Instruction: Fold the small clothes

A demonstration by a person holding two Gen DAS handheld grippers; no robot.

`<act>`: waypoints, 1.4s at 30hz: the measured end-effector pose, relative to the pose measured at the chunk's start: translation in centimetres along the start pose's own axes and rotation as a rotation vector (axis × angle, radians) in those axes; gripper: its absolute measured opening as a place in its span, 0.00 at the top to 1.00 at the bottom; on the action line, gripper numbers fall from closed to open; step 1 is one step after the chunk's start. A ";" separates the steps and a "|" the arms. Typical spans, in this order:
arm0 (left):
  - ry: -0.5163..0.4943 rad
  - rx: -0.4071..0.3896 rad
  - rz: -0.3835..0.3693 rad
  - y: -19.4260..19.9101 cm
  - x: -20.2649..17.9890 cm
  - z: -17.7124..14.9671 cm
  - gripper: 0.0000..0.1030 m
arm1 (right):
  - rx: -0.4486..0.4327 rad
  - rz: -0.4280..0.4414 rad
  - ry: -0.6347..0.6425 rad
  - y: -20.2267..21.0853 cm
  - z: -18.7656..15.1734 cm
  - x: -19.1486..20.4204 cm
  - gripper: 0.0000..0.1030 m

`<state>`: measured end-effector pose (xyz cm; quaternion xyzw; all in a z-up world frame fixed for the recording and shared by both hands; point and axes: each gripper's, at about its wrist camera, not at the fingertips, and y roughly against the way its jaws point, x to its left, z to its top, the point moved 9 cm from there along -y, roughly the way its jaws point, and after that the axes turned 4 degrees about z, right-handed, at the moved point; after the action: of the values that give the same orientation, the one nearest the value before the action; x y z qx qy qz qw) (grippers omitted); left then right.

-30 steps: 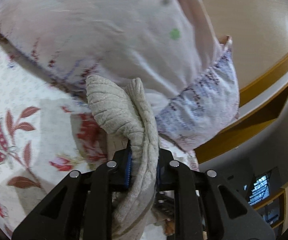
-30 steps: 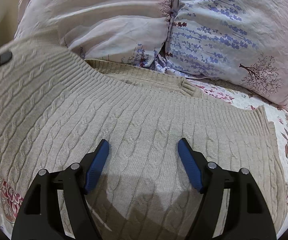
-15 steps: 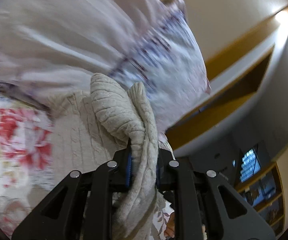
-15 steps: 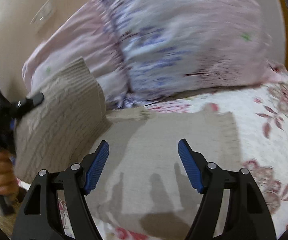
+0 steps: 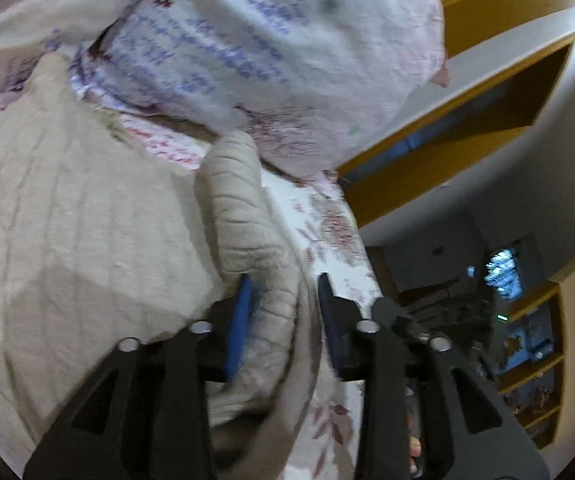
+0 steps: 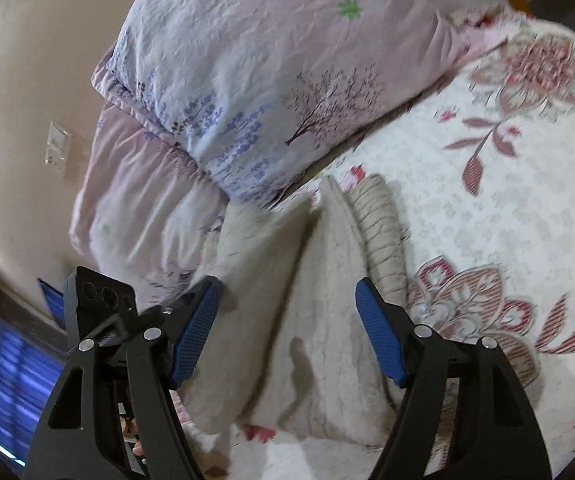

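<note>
A beige cable-knit sweater point(image 5: 67, 240) lies on the floral bedspread, folded over on itself. In the left wrist view my left gripper point(image 5: 283, 292) has its jaws parted, with the sweater's ribbed edge point(image 5: 243, 216) still lying loosely between them. In the right wrist view the sweater point(image 6: 315, 300) lies below my right gripper point(image 6: 287, 300), which is wide open and empty just above the cloth. The left gripper's body point(image 6: 103, 300) shows at the left of that view.
Two lilac floral pillows point(image 6: 255, 76) lie against the wall behind the sweater. The floral bedspread point(image 6: 507, 200) stretches to the right. A wooden bed frame point(image 5: 447, 152) and dark shelving point(image 5: 527, 320) stand past the bed's edge.
The left gripper carried the sweater's edge across over the body and its jaws have parted. The right gripper swung round and stayed open over the sweater.
</note>
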<state>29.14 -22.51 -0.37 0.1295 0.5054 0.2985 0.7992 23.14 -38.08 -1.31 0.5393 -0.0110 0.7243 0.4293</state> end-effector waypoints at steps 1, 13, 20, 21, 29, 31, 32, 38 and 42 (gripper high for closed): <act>-0.003 0.005 -0.028 0.6 -0.5 0.1 0.46 | 0.012 0.007 -0.008 -0.1 0.0 0.0 0.29; -0.041 -0.185 0.349 9.6 6.5 3.0 0.19 | 0.253 -0.006 -0.101 -3.8 -1.4 -0.7 0.29; -0.002 -0.110 0.393 8.6 10.1 1.9 0.20 | 0.297 -0.001 -0.131 -6.2 -1.6 -1.1 0.42; -0.002 -0.103 0.387 8.4 10.3 1.7 0.21 | 0.290 -0.010 -0.139 -6.6 -1.5 -1.4 0.46; -0.001 -0.037 0.303 6.7 10.6 0.1 0.21 | 0.218 -0.013 -0.166 -8.8 0.0 -2.9 0.72; 0.012 -0.035 0.284 6.7 10.7 0.1 0.21 | 0.200 -0.016 -0.119 -8.6 0.4 -2.3 0.80; 0.016 -0.035 0.275 6.7 10.7 0.1 0.21 | 0.176 -0.034 -0.073 -8.2 0.7 -1.7 0.82; 0.021 -0.047 0.250 7.5 10.5 0.1 0.21 | 0.034 -0.113 0.151 -5.0 3.3 2.2 0.85; 0.012 -0.043 0.244 7.4 10.4 -0.1 0.21 | -0.024 -0.189 0.217 -3.2 4.5 2.3 0.85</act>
<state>29.79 -10.39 -4.27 0.1712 0.4839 0.4051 0.7566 28.53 -36.79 0.94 0.4514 0.0776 0.7346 0.5006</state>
